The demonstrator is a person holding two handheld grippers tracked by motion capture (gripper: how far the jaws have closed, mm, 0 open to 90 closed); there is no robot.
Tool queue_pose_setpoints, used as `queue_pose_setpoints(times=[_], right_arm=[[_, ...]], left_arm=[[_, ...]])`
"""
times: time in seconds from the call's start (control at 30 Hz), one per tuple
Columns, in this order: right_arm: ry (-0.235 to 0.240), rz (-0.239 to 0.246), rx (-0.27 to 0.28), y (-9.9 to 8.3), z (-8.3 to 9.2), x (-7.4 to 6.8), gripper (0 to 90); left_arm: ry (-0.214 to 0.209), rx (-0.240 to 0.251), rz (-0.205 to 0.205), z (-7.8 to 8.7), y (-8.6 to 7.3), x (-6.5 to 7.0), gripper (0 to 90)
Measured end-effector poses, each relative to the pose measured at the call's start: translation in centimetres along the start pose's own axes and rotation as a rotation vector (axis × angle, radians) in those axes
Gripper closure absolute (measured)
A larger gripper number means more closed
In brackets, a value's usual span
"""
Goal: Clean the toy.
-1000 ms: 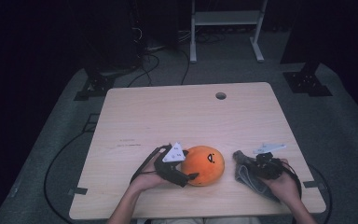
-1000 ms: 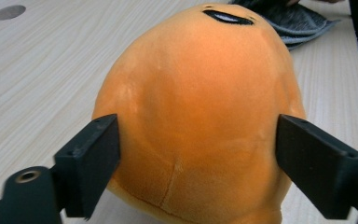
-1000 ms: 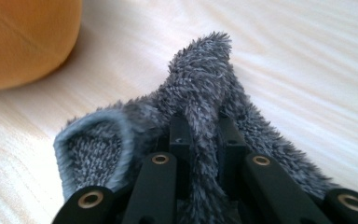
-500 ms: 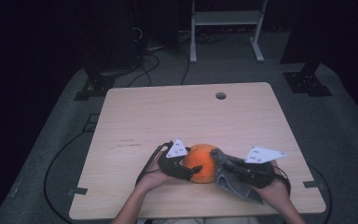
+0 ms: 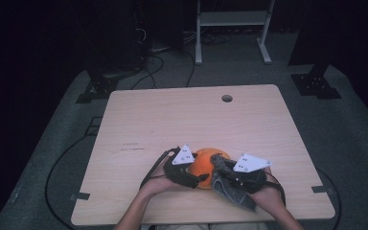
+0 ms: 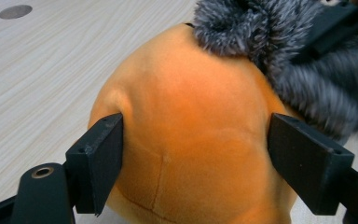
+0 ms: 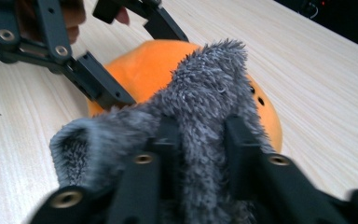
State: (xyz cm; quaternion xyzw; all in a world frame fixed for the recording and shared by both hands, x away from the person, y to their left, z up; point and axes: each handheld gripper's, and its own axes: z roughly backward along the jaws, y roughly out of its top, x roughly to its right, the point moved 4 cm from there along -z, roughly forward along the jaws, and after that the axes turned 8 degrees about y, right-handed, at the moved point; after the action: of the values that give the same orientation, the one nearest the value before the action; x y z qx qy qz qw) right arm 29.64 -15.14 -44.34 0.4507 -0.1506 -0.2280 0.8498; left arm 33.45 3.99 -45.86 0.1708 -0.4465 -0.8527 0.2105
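A round orange plush [image 5: 202,166] lies near the table's front edge. My left gripper [image 5: 194,176] grips it from the left; in the left gripper view both jaws press into the sides of the orange plush [image 6: 191,140]. My right gripper [image 5: 220,163] is shut on a grey furry piece [image 5: 231,190] and holds it against the plush's right top. In the right gripper view the grey fur [image 7: 205,107] is pinched between the jaws and drapes over the orange plush [image 7: 149,65], with the left gripper [image 7: 135,56] behind it.
The light wooden table [image 5: 182,120] has a round cable hole [image 5: 227,98] at the back right. Tape strips mark its front corners. Cables, dark stands and a white frame [image 5: 230,28] stand on the floor beyond.
My right gripper has carried the grey furry piece leftward from the table's right side onto the orange plush. The left gripper has stayed on the plush.
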Motion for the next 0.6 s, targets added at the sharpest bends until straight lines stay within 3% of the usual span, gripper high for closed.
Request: queue_pose_setpoints(times=[0.17,0.4,0.5,0.53,0.6], right_arm=[[-0.001,-0.049,0.000,-1.0,0.6,1.3,76.0],[-0.074,-0.135,-0.049,-3.2,1.9,3.6,77.1],[-0.039,-0.137,0.010,-2.5,2.7,3.1,77.1],[-0.013,-0.125,0.042,-1.7,2.8,2.4,77.1],[0.016,-0.086,0.057,-0.8,2.4,1.3,77.1]], left_arm=[[0.006,0.010,0.036,0.1,0.0,-0.4,21.8],[0.020,0.008,0.054,0.0,-0.2,-0.5,21.3],[0.030,0.019,0.064,-0.3,-0.1,-0.4,20.6],[0.034,0.022,0.066,-0.4,-0.1,-0.4,20.4],[0.041,0.026,0.074,-0.5,0.0,-0.3,20.1]])
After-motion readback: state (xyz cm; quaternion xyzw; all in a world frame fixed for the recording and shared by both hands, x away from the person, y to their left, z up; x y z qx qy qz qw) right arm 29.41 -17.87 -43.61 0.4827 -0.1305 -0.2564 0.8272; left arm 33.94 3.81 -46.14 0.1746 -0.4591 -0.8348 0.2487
